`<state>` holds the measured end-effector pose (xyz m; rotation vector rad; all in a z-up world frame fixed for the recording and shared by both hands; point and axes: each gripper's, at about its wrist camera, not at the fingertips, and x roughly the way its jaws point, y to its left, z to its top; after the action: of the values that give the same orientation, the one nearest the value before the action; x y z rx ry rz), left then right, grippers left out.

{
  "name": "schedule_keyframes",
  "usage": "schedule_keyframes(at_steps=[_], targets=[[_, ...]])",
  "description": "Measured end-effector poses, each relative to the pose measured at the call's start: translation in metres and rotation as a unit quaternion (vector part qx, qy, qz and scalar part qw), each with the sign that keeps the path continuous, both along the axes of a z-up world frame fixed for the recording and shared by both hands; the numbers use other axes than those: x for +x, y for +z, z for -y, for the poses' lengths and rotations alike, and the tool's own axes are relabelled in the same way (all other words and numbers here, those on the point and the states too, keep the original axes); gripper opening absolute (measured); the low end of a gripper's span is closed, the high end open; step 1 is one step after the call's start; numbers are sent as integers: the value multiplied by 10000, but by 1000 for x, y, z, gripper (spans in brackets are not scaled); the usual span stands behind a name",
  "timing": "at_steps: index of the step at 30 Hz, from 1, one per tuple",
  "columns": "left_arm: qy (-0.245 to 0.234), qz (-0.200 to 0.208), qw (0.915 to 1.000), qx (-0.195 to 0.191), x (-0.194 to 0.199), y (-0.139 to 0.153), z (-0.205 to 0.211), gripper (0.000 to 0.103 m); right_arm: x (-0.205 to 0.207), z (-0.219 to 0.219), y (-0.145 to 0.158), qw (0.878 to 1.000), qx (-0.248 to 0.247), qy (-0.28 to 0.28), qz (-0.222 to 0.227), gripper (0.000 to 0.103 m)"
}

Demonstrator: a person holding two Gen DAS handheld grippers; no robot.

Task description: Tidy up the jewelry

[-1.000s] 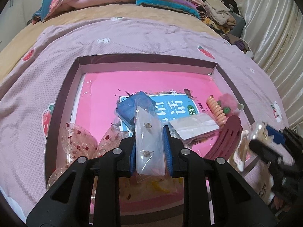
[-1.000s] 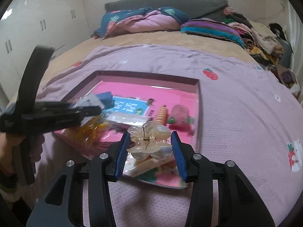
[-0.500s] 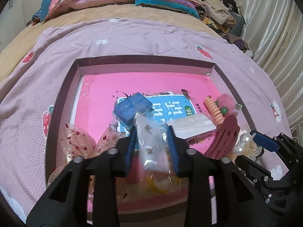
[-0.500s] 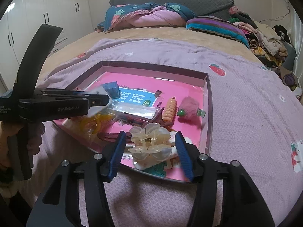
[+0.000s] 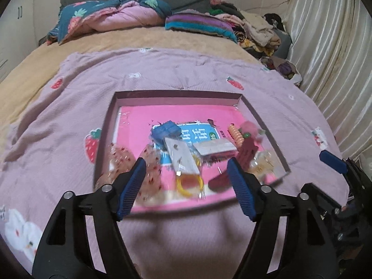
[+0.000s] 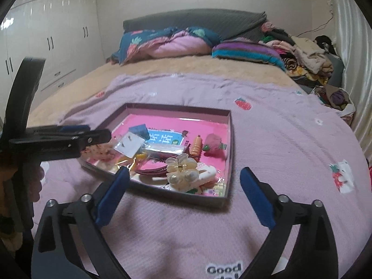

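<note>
A shallow dark-rimmed tray (image 5: 176, 93) with a pink liner lies on the purple bedspread; it also shows in the right wrist view (image 6: 229, 139). In it lie a clear earring packet (image 5: 182, 157), a blue pouch (image 5: 166, 132), a maroon comb clip (image 5: 246, 155), an orange spiral tie (image 5: 236, 136) and a cream pearl claw clip (image 6: 181, 171). My left gripper (image 5: 187, 186) is open and empty, held back above the tray's near edge. My right gripper (image 6: 183, 193) is open and empty, just short of the claw clip.
Folded quilts (image 6: 167, 41) and a clothes pile (image 6: 302, 53) lie at the head of the bed. White wardrobes (image 6: 46, 34) stand left, curtains (image 5: 337, 46) right. The left gripper's body (image 6: 58, 139) reaches over the tray's left side in the right wrist view.
The left gripper let go of the earring packet and the right let go of the claw clip; both now lie in the tray. Both grippers opened wide and drew back.
</note>
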<state>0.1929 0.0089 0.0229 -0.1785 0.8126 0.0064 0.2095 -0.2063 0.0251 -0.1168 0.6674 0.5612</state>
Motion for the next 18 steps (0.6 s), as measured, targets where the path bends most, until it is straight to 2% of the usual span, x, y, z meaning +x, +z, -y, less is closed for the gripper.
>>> schedule_keyframes(at_steps=[3,4,7,10,18], targets=[[27,76,10000,-5,-21,3,0,72,-16,8,6,9998,42,-96,160,99],[29,94,10000,2,-29,2,1,79,-20,10,7,9997,65,-120,179,99],[-1,127,9999,46,-46,0,5,82,-32,17,6,9996,154,-164,155,99],[47,151,9999,43,-59,-3,5,93,-39,22,4,9992,244,-276,140,99],[125,229,9996,47,-85,-9,9,93,-54,26,-5,9991,223,-363,35,99]])
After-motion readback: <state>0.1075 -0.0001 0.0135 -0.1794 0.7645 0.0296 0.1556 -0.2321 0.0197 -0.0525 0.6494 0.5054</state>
